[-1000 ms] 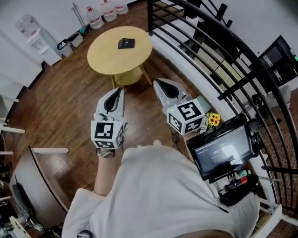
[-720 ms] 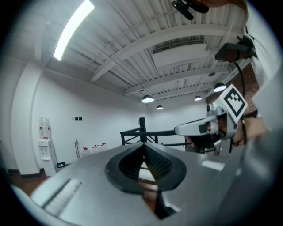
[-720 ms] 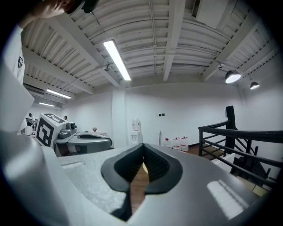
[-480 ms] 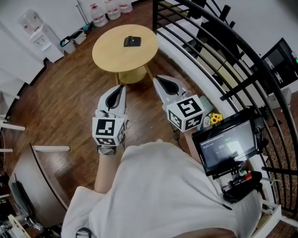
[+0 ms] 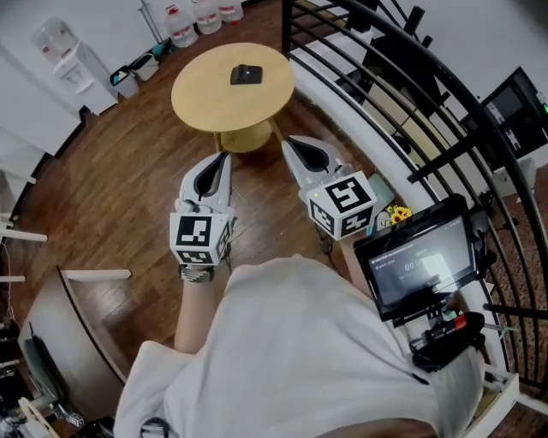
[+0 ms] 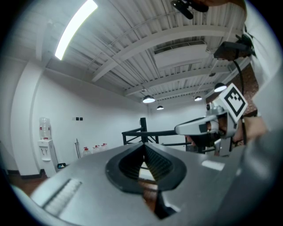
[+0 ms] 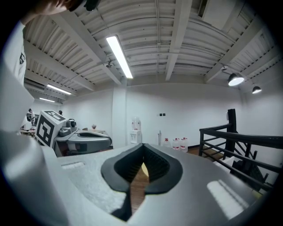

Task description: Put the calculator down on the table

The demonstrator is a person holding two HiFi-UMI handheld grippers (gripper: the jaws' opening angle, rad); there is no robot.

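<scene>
A small dark calculator [image 5: 247,74] lies flat on the round yellow table [image 5: 205,98] at the top of the head view, well ahead of both grippers. My left gripper [image 5: 224,157] points level toward the table, jaws shut with nothing between them. My right gripper [image 5: 287,142] is beside it, also shut and empty. In the left gripper view the left gripper [image 6: 143,145] has its tips meeting, and the right gripper [image 6: 201,127] shows off to the right. In the right gripper view the right gripper [image 7: 142,146] is closed, with the left gripper [image 7: 84,142] at the left.
A black metal railing [image 5: 402,111] curves along the right. A water dispenser [image 5: 62,58] and water jugs [image 5: 195,15] stand by the far wall. A lit screen on a rig [image 5: 421,261] is at my right, yellow flowers [image 5: 394,214] beside it. Wooden floor [image 5: 111,188] surrounds the table.
Both grippers have edged forward toward the table, still shut and empty. The calculator has not moved on the table.
</scene>
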